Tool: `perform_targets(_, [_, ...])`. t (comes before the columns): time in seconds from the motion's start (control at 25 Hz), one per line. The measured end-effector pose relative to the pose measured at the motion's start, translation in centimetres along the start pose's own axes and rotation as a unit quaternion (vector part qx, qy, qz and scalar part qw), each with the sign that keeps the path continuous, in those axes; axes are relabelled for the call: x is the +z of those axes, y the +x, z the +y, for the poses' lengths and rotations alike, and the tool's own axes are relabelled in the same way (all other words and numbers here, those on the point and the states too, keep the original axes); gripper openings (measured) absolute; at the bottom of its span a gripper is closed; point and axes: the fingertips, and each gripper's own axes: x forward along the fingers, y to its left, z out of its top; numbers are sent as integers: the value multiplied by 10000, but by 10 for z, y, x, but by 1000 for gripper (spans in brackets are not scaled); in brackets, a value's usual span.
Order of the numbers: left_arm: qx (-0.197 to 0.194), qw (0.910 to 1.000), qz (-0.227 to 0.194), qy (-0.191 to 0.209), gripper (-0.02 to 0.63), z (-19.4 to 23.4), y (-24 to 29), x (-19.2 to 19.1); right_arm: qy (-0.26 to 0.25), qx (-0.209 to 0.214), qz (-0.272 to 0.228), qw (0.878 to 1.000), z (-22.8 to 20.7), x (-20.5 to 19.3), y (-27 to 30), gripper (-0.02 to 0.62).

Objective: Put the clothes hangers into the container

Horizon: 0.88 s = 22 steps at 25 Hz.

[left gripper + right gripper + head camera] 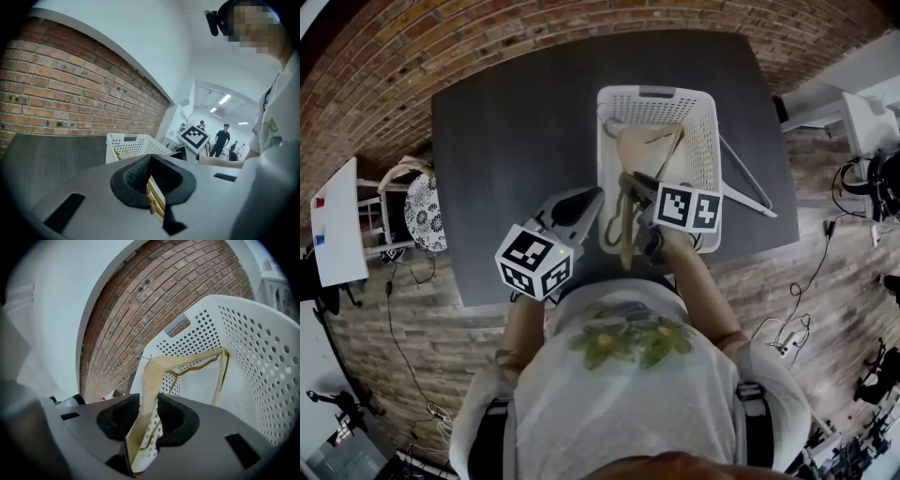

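Observation:
A white perforated basket (656, 92) stands on the dark table (506, 141). A wooden hanger (187, 363) leans inside it, its arm running back between the pads of my right gripper (149, 401). There is slack on both sides, so the jaws stand open around it. In the head view my right gripper (636, 183) hovers over the basket's near half, and tan hangers (649, 141) lie inside. My left gripper (595, 195) is just left of the basket. Its pads meet at the tips (150, 161), with yellow wooden strips of a hanger (157, 199) caught in the slit.
A thin grey hanger (748, 183) lies on the table right of the basket. The basket (129, 140) stands ahead of the left gripper. A brick wall runs behind the table. People stand far off in the room (220, 140).

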Motion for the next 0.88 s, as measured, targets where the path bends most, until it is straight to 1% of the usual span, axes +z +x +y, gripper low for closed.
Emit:
perform_targets(0.44, [-17,10000,-27,33,29,-5,2,2,-46,67,249,9997,2,-3,9,133])
perform_targets(0.52, [-18,10000,-37,36,29,-5,1,2,-205,132,299,9993,5,-3,11,133])
perform_targets(0.64, [-12,10000,-53,53,29,-7,0,2,-442,169,315,9984,5,-2,10,151])
perform_targets(0.76, [-7,9999,-87,80,29,-9,-1,2,-583,47,265,9979,4,2,4,172])
perform_targets(0.88, [-20,9998,-133,113,29,-10,-3,6,-842,-120,77,9963,9,10,-8,170])
